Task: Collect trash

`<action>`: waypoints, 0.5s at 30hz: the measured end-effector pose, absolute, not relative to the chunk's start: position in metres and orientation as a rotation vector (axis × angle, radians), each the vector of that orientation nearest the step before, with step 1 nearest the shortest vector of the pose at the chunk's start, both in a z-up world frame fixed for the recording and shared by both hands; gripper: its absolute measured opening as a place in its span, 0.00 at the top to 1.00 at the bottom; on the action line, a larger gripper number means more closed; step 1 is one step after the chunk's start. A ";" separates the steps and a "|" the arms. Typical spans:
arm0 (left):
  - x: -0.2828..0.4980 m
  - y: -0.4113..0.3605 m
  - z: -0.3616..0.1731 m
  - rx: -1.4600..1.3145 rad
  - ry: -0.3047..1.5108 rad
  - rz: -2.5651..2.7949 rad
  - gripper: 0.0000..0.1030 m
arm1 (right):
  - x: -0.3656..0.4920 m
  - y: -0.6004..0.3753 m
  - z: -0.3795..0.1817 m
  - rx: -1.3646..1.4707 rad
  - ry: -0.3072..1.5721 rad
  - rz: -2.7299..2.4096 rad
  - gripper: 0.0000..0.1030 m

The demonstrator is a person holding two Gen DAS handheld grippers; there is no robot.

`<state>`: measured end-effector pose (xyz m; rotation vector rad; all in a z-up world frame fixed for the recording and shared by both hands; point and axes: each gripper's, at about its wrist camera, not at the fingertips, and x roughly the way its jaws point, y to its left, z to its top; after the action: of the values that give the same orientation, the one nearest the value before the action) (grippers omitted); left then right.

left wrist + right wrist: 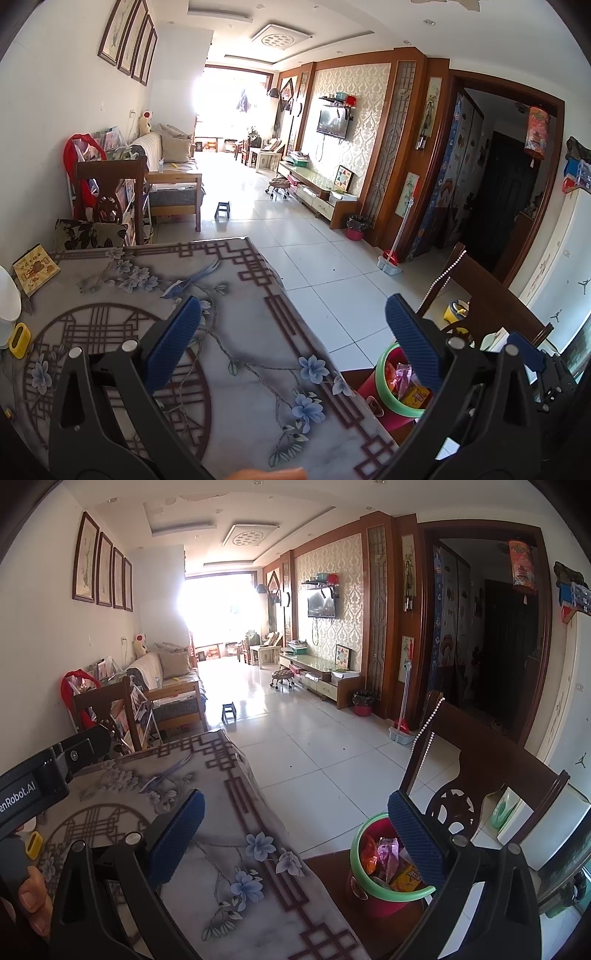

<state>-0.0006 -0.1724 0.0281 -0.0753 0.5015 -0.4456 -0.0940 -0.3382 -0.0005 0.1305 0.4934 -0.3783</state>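
Observation:
A red trash bin with a green rim (380, 373) (356, 845) stands on a dark wooden seat just past the table's right edge. Orange, pink and yellow wrappers (415, 397) (386, 853) fill it. My left gripper (291, 302) hangs open over the table's right side, with nothing between its blue pads. My right gripper (295, 797) is also open and holds nothing; its right pad (417, 842) hides part of the bin's mouth. The flower-patterned tablecloth (240, 332) (221, 830) shows no loose wrappers where I can see it.
A small yellow object (20, 339), a printed booklet (35, 267) and a white round thing (7, 295) lie at the table's left edge. A dark wooden chair (480, 775) stands behind the bin. Tiled floor (314, 258) stretches ahead, with another red bin (356, 227) far off.

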 end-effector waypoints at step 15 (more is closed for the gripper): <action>-0.002 -0.171 0.023 -0.076 0.509 -0.449 0.05 | -0.094 -0.341 -0.006 0.131 0.506 -0.380 0.07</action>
<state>-0.0019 -0.1711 0.0232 -0.0764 0.5095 -0.4492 -0.0945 -0.3409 -0.0062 0.1307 0.5065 -0.3802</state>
